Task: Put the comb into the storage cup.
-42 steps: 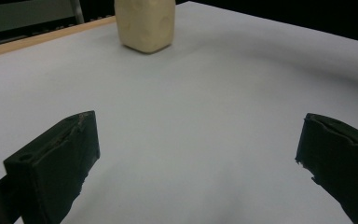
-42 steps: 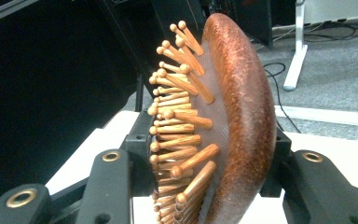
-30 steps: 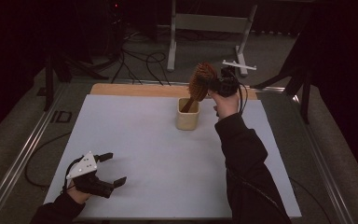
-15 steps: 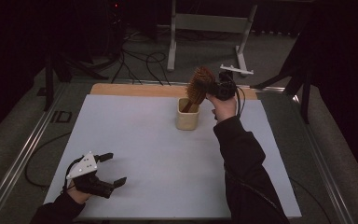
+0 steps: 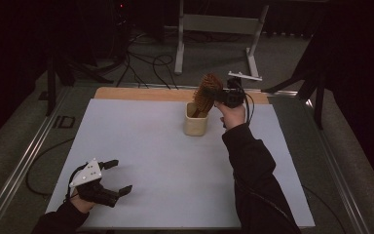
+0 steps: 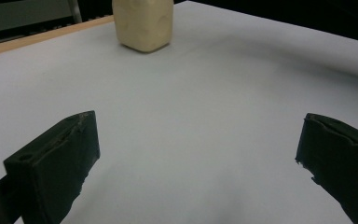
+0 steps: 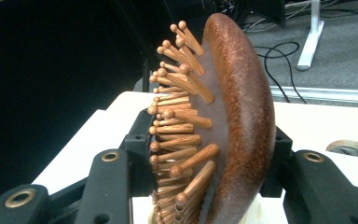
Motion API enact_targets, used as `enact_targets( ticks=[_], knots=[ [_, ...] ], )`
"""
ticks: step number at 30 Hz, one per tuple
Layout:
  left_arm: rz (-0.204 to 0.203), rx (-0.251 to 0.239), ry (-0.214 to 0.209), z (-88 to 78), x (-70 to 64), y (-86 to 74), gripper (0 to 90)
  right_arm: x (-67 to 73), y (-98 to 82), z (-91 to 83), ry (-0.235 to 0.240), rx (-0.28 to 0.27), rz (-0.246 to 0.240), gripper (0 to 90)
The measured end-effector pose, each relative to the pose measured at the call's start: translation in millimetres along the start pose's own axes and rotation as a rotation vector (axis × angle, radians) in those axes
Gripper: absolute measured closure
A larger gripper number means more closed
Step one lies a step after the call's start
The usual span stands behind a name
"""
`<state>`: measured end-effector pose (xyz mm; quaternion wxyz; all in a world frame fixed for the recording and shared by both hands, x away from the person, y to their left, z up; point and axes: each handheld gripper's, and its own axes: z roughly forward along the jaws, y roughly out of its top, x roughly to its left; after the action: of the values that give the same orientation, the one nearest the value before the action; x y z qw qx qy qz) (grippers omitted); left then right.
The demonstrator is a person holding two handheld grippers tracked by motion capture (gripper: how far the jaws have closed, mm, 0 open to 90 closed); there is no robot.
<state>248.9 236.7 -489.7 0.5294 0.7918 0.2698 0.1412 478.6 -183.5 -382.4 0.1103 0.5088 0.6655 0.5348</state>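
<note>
A brown wooden hairbrush (image 5: pixel 207 91) with wooden pins stands tilted above a cream cup (image 5: pixel 196 124) at the far middle of the white table (image 5: pixel 141 146), its handle end down in the cup. My right gripper (image 5: pixel 222 97) is shut on the brush head (image 7: pixel 242 116), with pins facing left between the jaws. The cup's rim (image 7: pixel 257 209) shows just below the brush. My left gripper (image 5: pixel 123 175) rests near the front left corner, open and holding nothing. In the left gripper view the left gripper (image 6: pixel 196 140) faces the cup (image 6: pixel 143 23) across bare table.
A wooden strip (image 5: pixel 141 93) runs along the table's far edge. Metal rails (image 5: pixel 24 165) border the left and right sides. Beyond the table stand a grey frame leg (image 5: pixel 179 44) and floor cables (image 5: pixel 146 61).
The right hand has sunk a little, bringing the brush lower over the cup. The left gripper has stayed still.
</note>
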Motion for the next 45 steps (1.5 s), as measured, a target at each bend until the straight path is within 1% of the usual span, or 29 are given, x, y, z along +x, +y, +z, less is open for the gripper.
enact_targets(
  ticks=[9, 14, 18, 24, 26, 28, 31, 33, 35, 36, 37, 38, 39, 40, 42, 45],
  knots=[
    [-0.001, 0.001, 0.0, 0.4, 0.1, -0.2, 0.0, -3.1, -5.0, 3.1, 0.003, 0.013, 0.003, 51.3],
    [-0.003, 0.002, -0.001, 0.5, 0.2, -0.4, 0.0, -5.8, -6.8, 3.8, 0.005, 0.012, 0.019, 50.9],
    [-0.005, 0.005, -0.002, 1.1, 0.7, -0.9, 0.0, -7.9, -7.1, 3.6, 0.011, 0.014, 0.02, 50.3],
    [-0.008, 0.003, -0.006, 1.1, 0.7, -0.6, 0.0, -13.7, -8.2, 3.5, -0.004, 0.014, 0.041, 48.1],
    [-0.008, 0.002, -0.007, 1.1, 0.7, -0.6, 0.0, -14.8, -8.7, 3.4, -0.008, 0.012, 0.04, 47.1],
    [-0.008, 0.001, -0.007, 0.9, 0.7, -0.5, 0.0, -14.4, -9.1, 3.8, -0.018, 0.013, 0.029, 45.7],
    [-0.007, 0.002, -0.007, 1.0, 0.7, -0.6, 0.0, -13.7, -9.1, 5.3, -0.026, 0.023, 0.019, 41.4],
    [-0.007, 0.002, -0.009, 1.2, 0.5, -0.7, 0.0, -14.3, -8.8, 5.4, -0.002, 0.023, 0.023, 35.8],
    [-0.006, 0.003, -0.01, 1.3, 0.3, -0.6, 0.0, -14.1, -8.6, 5.1, 0.013, 0.021, 0.02, 27.8],
    [-0.005, 0.002, -0.01, 1.2, 0.3, -0.6, 0.0, -13.7, -8.4, 4.5, 0.013, 0.017, 0.01, 23.4],
    [-0.004, 0.002, -0.009, 1.2, 0.2, -0.5, 0.0, -13.0, -8.3, 4.2, 0.011, 0.024, 0.003, 16.5],
    [-0.004, 0.002, -0.01, 1.1, 0.2, -0.5, 0.0, -12.1, -8.2, 4.1, 0.025, 0.035, -0.018, 11.3],
    [-0.005, 0.002, -0.011, 1.1, 0.2, -0.5, 0.0, -11.3, -8.2, 4.0, 0.025, 0.039, -0.04, 11.7],
    [-0.003, 0.003, -0.01, 1.2, 0.1, -0.6, 0.0, -10.3, -8.4, 3.8, 0.016, 0.042, -0.049, 11.7],
    [-0.004, 0.003, -0.01, 1.1, 0.1, -0.5, 0.0, -10.3, -8.9, 3.7, 0.016, 0.049, -0.067, 11.3],
    [-0.003, 0.003, -0.01, 1.0, -0.2, -0.3, 0.0, -11.6, -9.5, 1.8, 0.013, 0.047, -0.068, 10.9]
  ],
)
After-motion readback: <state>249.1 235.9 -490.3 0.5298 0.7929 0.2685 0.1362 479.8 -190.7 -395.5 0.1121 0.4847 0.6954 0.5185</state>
